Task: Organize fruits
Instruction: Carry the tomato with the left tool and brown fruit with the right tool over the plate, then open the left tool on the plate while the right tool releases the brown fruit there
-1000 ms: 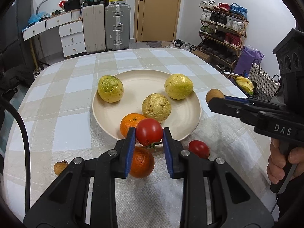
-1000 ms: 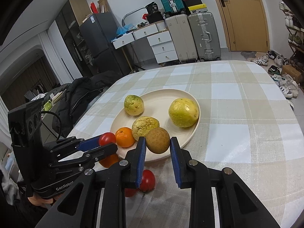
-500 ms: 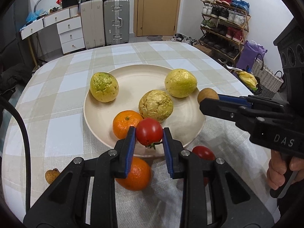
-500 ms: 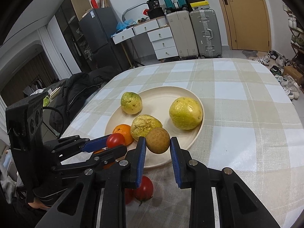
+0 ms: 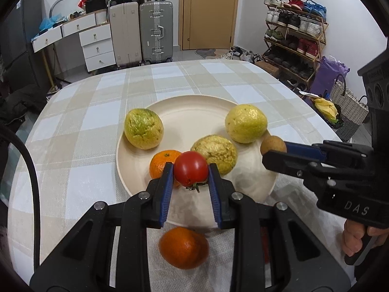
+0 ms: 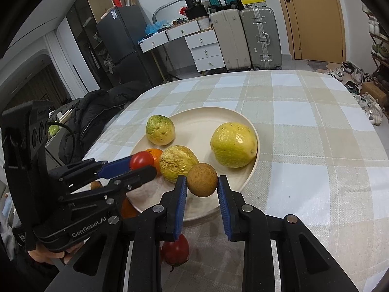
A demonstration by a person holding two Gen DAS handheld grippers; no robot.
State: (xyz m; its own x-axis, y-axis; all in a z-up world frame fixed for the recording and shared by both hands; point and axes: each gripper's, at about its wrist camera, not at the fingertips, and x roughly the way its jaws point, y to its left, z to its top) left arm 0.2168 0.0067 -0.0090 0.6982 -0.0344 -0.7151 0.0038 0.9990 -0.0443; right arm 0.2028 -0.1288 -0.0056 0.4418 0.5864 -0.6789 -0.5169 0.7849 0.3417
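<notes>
My left gripper [image 5: 191, 172] is shut on a red tomato [image 5: 191, 171] and holds it over the near part of the cream plate [image 5: 194, 114]. My right gripper [image 6: 202, 182] is shut on a small brown round fruit [image 6: 201, 179] over the plate's near right rim [image 6: 254, 168]; that fruit also shows in the left wrist view [image 5: 272, 145]. On the plate lie three yellow-green fruits [image 5: 143, 132] [image 5: 246, 123] [image 5: 215, 153] and an orange [image 5: 160, 163]. Another orange [image 5: 184, 248] and a second tomato [image 6: 175, 248] lie on the checked cloth below the grippers.
A small brown fruit [image 6: 96, 184] lies on the cloth left of the plate. The round table [image 6: 304, 121] has a beige checked cloth. Beyond it stand suitcases [image 5: 156, 31], white drawers [image 5: 98, 46], a shoe rack [image 5: 295, 31] and a woven basket [image 5: 350, 102].
Both grippers have moved forward with their fruit, from the table's near side to over the plate. The loose orange and tomato now lie under the grippers.
</notes>
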